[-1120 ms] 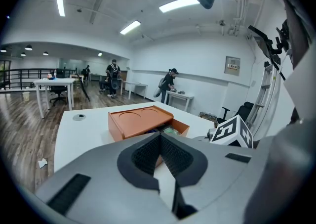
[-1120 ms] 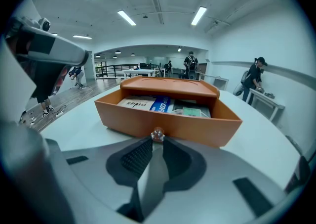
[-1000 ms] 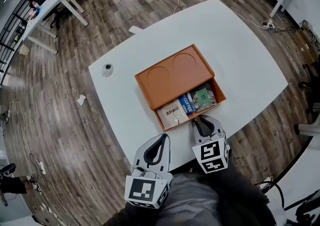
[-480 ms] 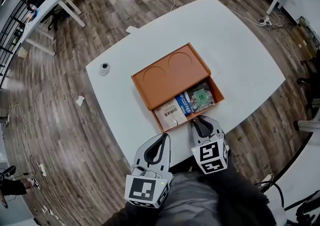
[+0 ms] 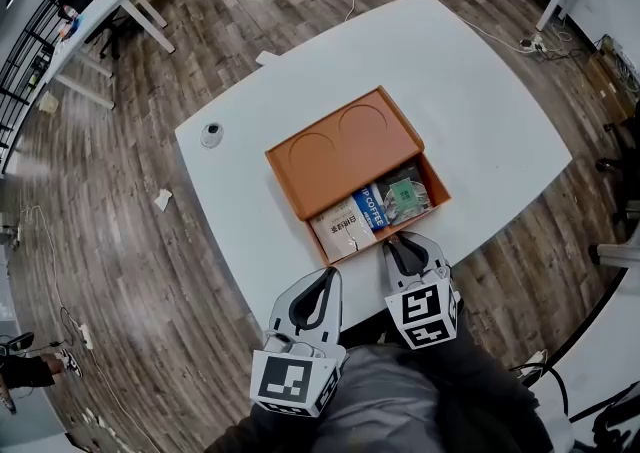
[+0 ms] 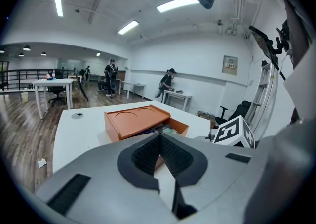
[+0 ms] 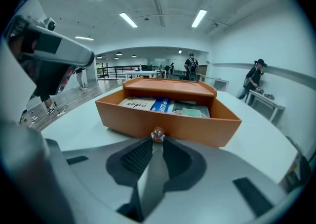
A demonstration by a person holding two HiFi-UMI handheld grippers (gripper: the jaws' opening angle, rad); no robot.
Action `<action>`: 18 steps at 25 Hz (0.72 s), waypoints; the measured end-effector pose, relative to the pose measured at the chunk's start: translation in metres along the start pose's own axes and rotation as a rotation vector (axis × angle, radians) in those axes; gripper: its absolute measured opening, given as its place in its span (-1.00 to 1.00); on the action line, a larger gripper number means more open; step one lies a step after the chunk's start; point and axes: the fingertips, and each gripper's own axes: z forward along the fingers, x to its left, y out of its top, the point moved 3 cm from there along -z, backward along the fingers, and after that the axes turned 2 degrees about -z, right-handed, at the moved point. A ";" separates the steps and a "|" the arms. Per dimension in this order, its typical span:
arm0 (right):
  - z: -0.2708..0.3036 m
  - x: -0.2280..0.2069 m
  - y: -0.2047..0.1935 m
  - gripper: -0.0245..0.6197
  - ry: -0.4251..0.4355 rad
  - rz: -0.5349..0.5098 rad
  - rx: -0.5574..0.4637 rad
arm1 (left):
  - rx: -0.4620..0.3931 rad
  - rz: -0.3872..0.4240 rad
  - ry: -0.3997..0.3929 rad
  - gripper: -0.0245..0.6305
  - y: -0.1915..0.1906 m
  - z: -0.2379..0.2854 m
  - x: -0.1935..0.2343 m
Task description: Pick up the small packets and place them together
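Site: a white table (image 5: 480,101) carrying an orange box (image 5: 345,146) whose lid has two round recesses. Its drawer (image 7: 173,125) stands pulled out toward the person.

Contents of the drawer: three small packets lying flat, side by side and touching. A white packet (image 5: 343,228) lies at the left end in the head view, a blue coffee packet (image 5: 372,209) lies in the middle, and a green packet (image 5: 405,193) lies at the right end. None has been lifted out.

Right gripper (image 7: 157,138): it points down at the drawer front. Its jaws are set narrow, and their tips are closed on the small round knob (image 7: 157,133) at the middle of that front. No packet is between them.

Left gripper (image 6: 159,136): it is held back at the near table edge, well apart from the drawer. Its jaws are together at the tips with nothing between them.

Also noted: a small round fitting (image 5: 211,136) on the table, left of the box and clear of it.
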 end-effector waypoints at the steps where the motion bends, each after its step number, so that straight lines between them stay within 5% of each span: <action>1: -0.001 0.000 0.000 -0.70 0.003 0.000 0.000 | 0.000 -0.001 0.003 -0.93 0.000 0.000 0.000; 18: -0.013 0.006 -0.012 -0.70 0.022 -0.005 -0.006 | 0.000 0.013 -0.018 -0.93 -0.004 0.003 -0.013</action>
